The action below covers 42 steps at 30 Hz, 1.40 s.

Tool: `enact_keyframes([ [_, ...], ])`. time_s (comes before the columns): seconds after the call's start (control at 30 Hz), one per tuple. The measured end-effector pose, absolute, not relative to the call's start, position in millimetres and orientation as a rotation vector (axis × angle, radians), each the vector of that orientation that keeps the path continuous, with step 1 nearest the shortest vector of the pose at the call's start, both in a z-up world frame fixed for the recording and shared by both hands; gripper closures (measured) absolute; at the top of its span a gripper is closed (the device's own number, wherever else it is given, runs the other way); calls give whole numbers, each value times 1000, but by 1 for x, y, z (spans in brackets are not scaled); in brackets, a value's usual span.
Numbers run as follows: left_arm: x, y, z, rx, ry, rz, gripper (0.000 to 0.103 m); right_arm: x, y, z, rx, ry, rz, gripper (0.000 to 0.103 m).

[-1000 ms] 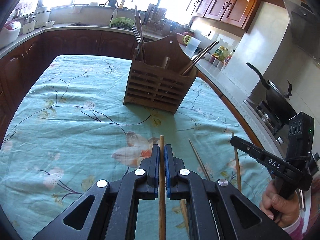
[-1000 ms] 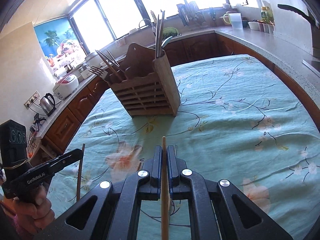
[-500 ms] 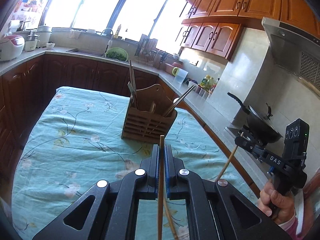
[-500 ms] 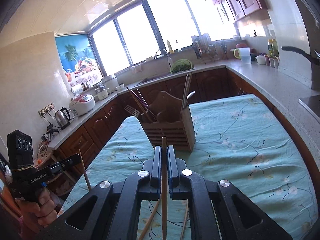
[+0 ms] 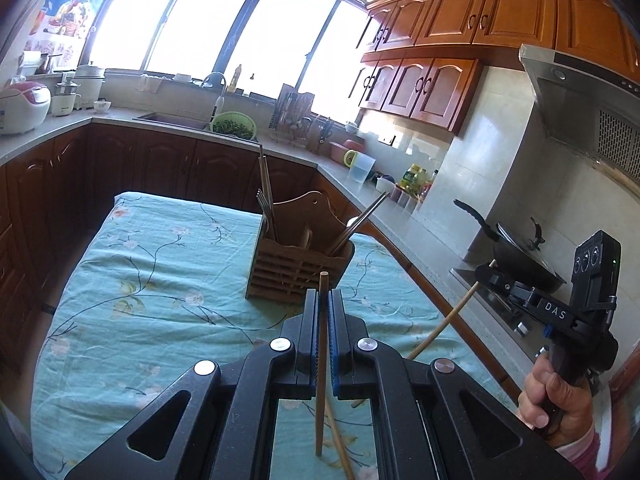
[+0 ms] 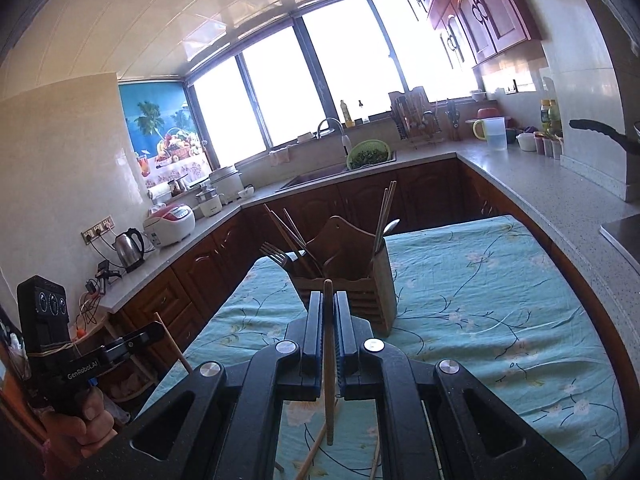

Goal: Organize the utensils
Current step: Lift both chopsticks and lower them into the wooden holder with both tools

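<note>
My left gripper [image 5: 324, 304] is clenched on a thin brown wooden chopstick [image 5: 321, 360], lifted above the teal flowered tablecloth [image 5: 160, 280]. Ahead stands the slatted wooden utensil holder [image 5: 296, 268], with forks and chopsticks upright in it. My right gripper [image 6: 329, 312] grasps another pale wooden chopstick [image 6: 329, 360]; loose chopsticks lie on the cloth beneath.

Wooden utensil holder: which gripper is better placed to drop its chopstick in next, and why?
Probably the right gripper: the wooden utensil holder sits just beyond its chopstick. The left gripper appears farther back.
</note>
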State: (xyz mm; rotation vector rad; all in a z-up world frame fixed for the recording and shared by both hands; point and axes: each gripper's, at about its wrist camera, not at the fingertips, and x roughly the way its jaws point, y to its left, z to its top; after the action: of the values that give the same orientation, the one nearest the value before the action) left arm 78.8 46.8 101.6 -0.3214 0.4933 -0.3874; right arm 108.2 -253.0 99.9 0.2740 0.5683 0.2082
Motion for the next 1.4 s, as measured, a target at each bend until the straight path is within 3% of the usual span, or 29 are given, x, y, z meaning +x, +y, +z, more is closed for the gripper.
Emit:
enact_keyframes([
  [0.57, 105, 48, 129, -294, 377, -384, 101, 136, -258, 122, 262, 506, 197, 98],
  [1.07, 193, 43, 173, -258, 207, -347, 101, 212, -266, 168, 246, 366, 152, 98],
  [1.4, 280, 26, 136, -283, 180, -276, 101, 270, -273, 141, 267, 374, 108, 98],
])
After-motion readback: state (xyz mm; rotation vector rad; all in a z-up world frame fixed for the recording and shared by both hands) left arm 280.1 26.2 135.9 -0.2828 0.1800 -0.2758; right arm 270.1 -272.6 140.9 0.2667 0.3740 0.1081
